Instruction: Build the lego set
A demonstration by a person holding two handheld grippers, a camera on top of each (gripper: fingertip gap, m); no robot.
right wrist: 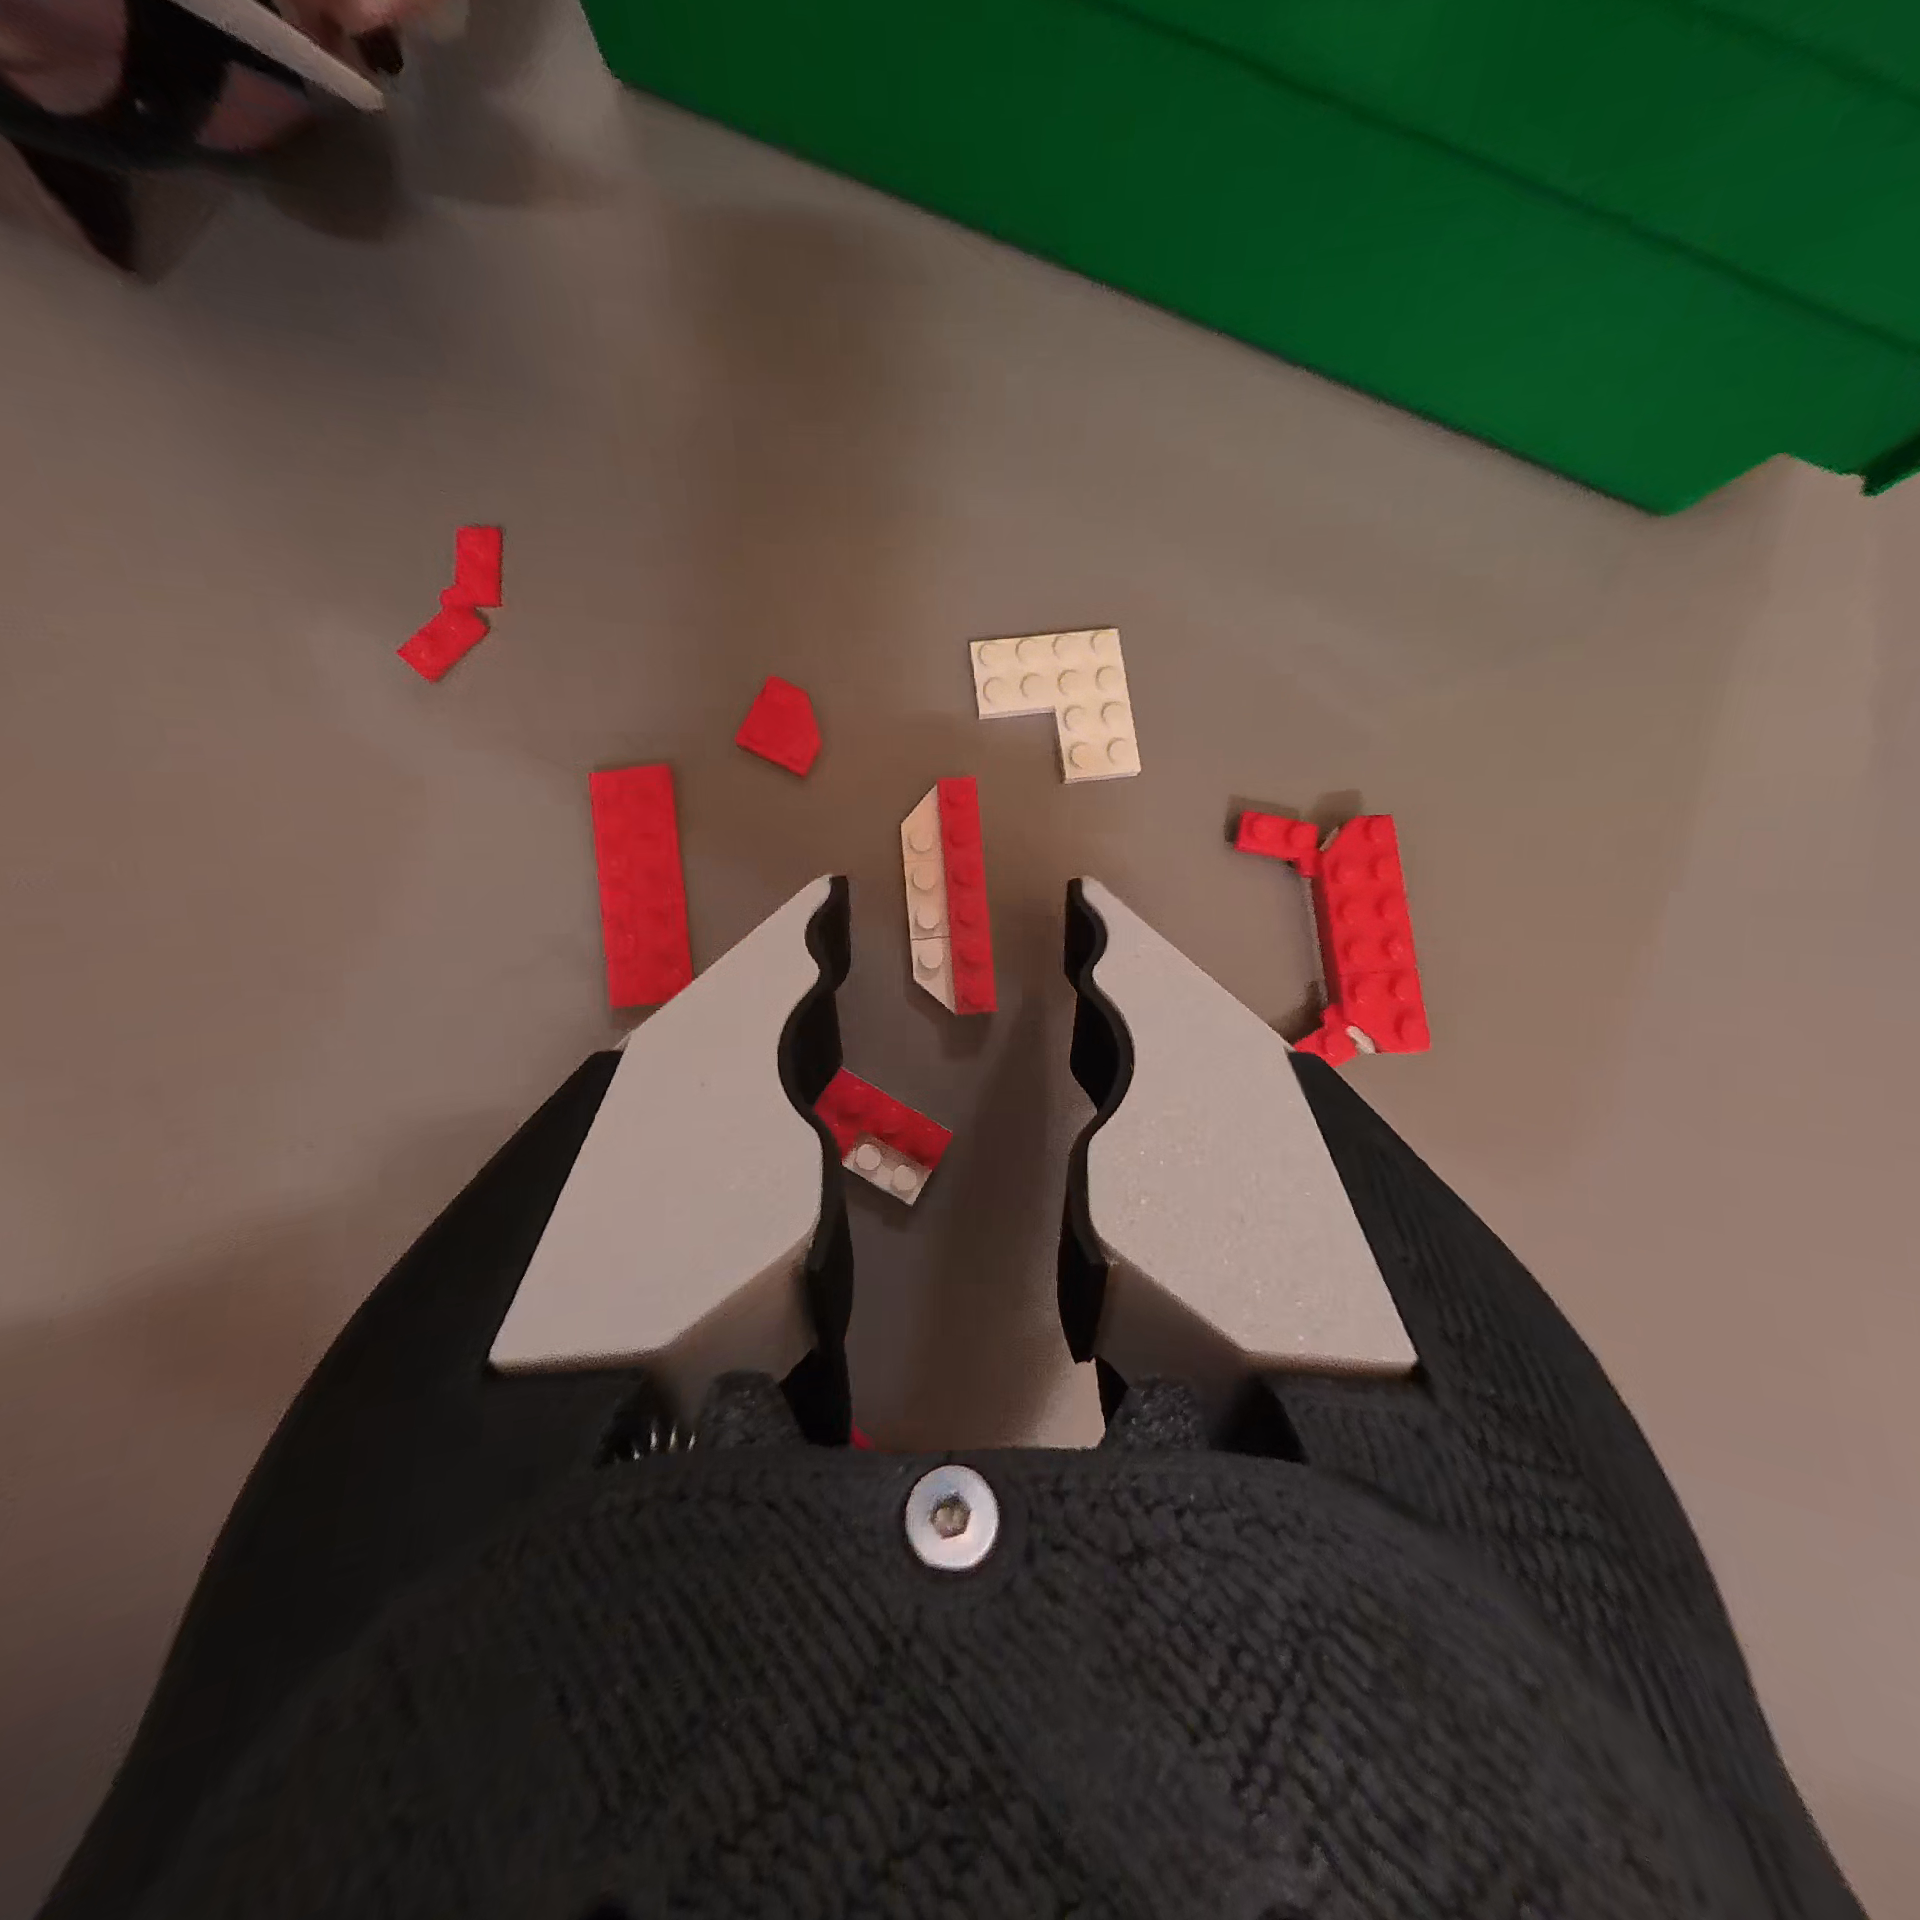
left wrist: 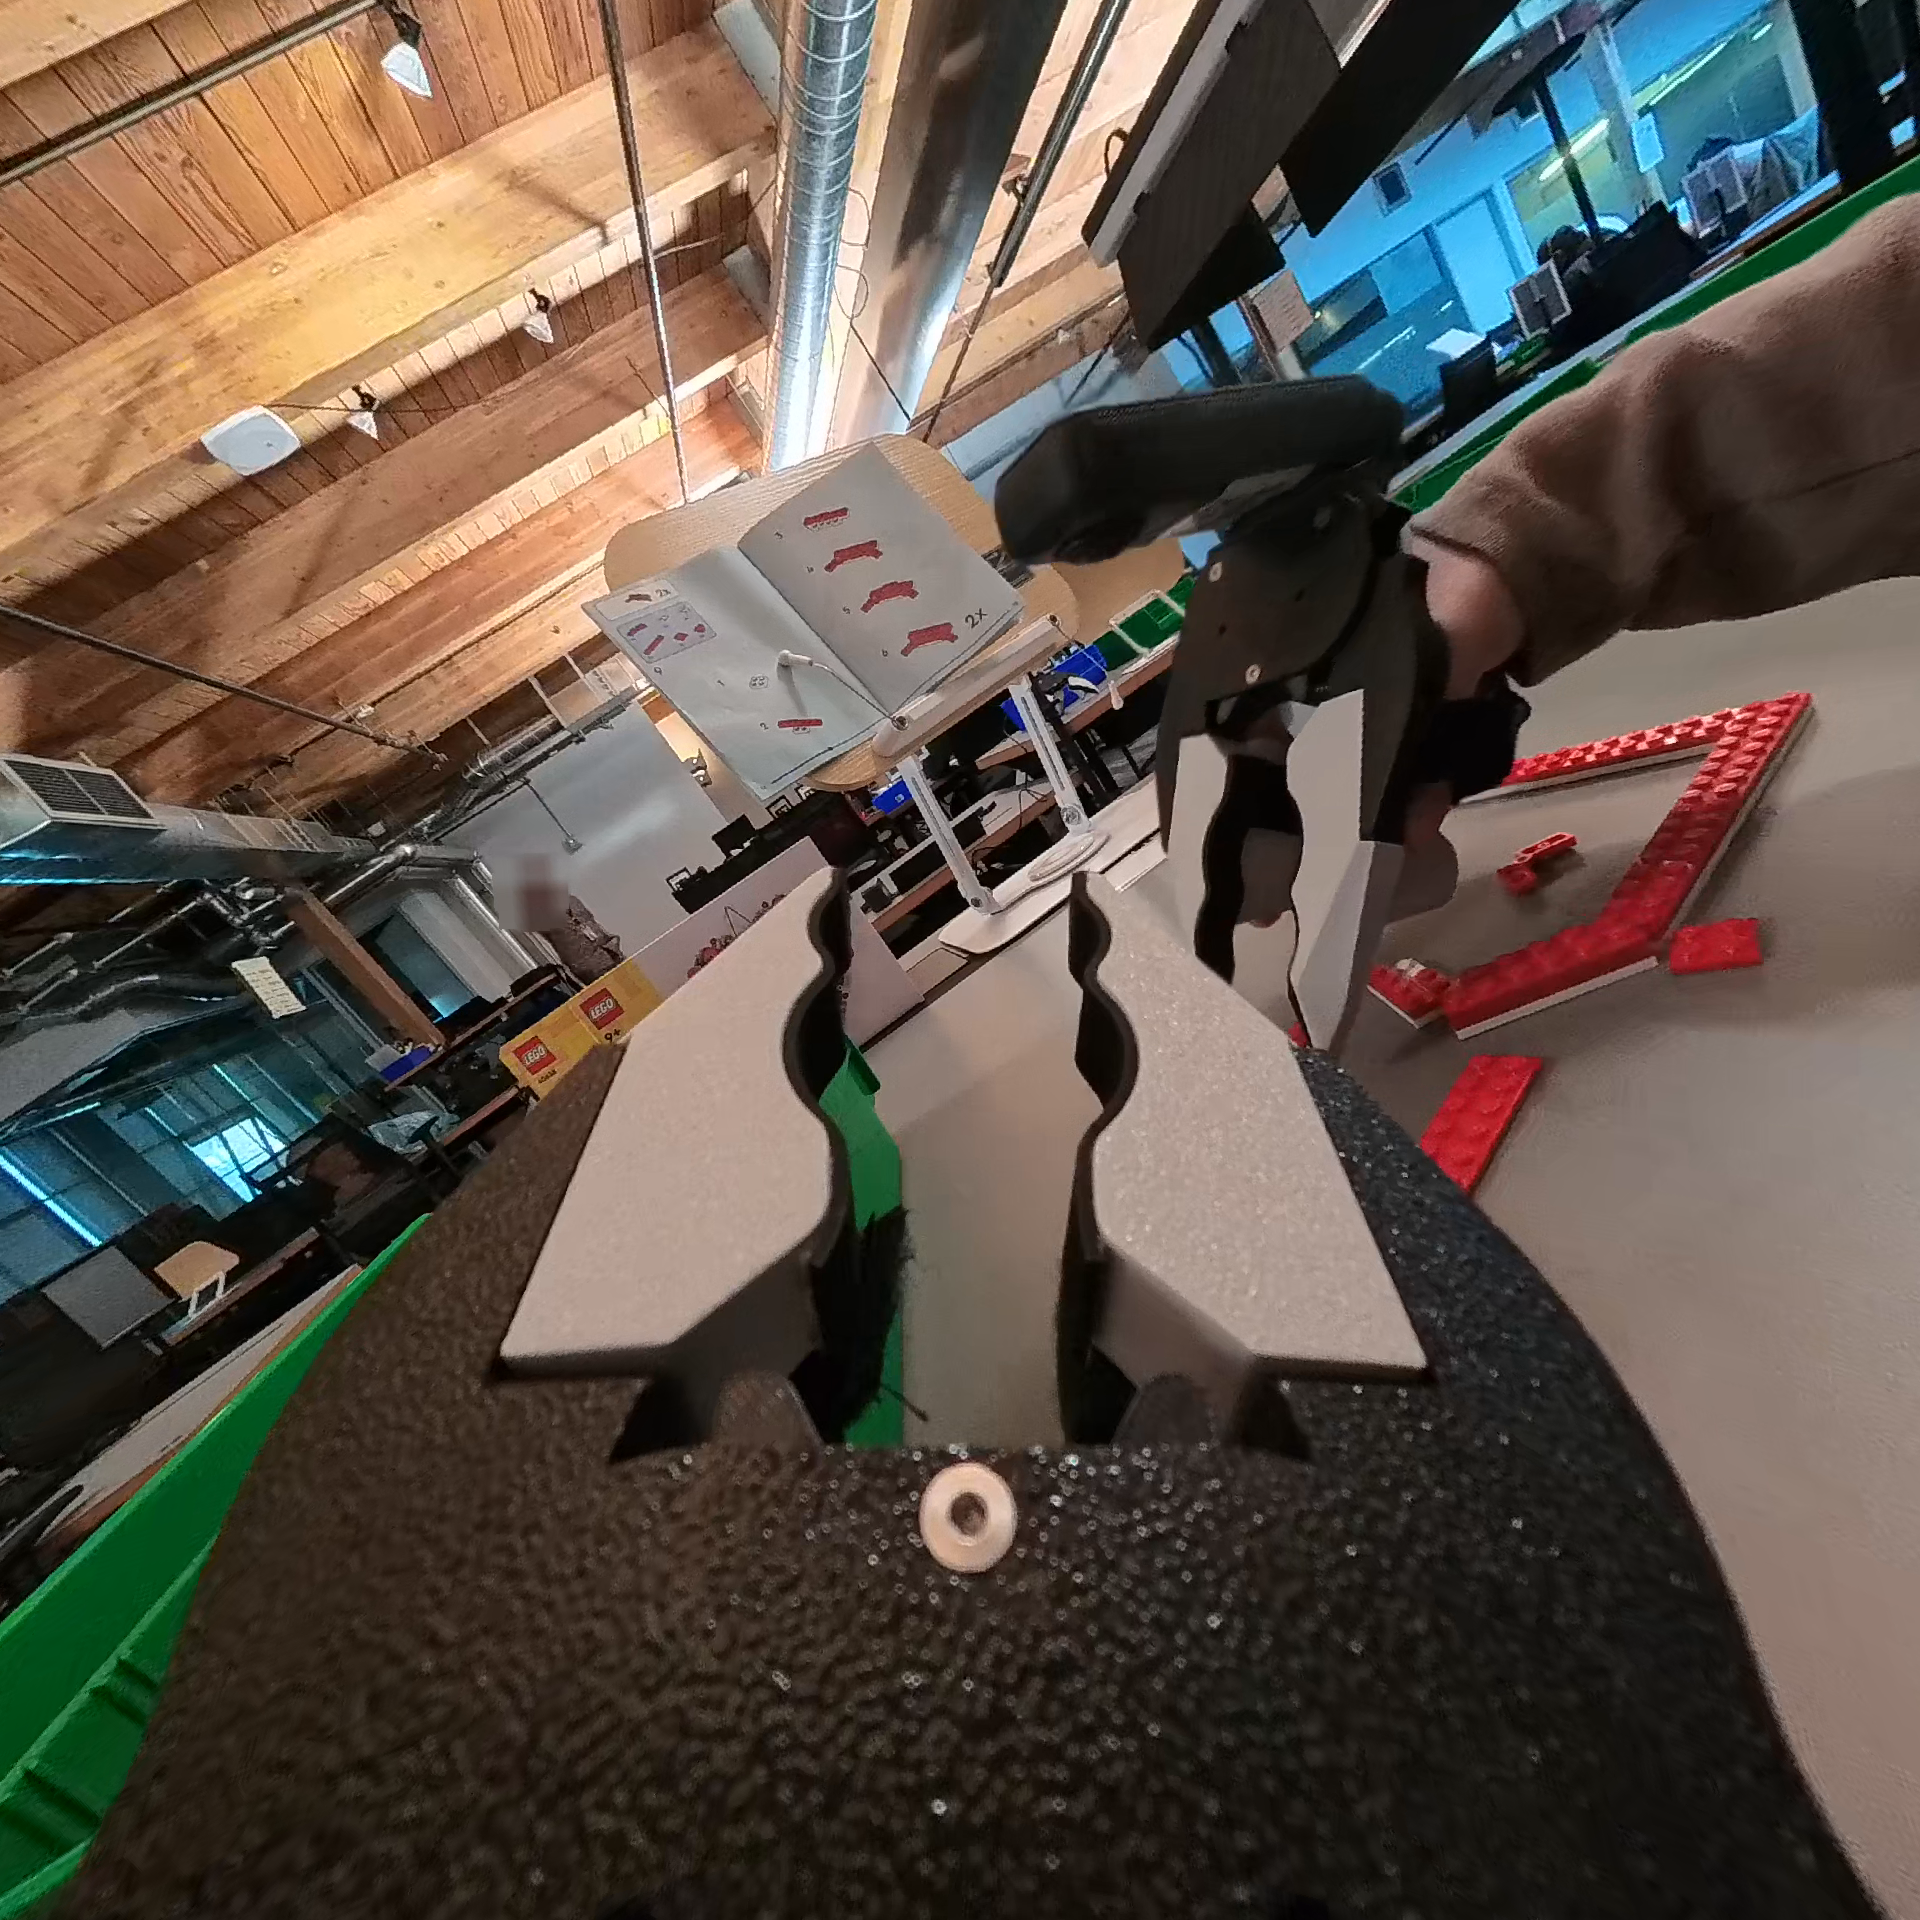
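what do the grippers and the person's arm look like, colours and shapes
Both grippers, left and right, have rough black bodies, one silver screw, and grey wedge fingers lined with wavy black pads. The arm wears a brown sleeve.

Grey bench [right wrist: 312, 935] with loose bricks lying flat on it. Right wrist view: a long red plate [right wrist: 638, 885], a small red wedge plate [right wrist: 779, 725], a cream L-shaped plate [right wrist: 1065, 694], a red-and-cream strip [right wrist: 951, 896] and a red assembly [right wrist: 1356, 935] (all apart from one another). A green bin [right wrist: 1351, 208] rests along the far edge. Left wrist view: a red angled frame [left wrist: 1683, 842].
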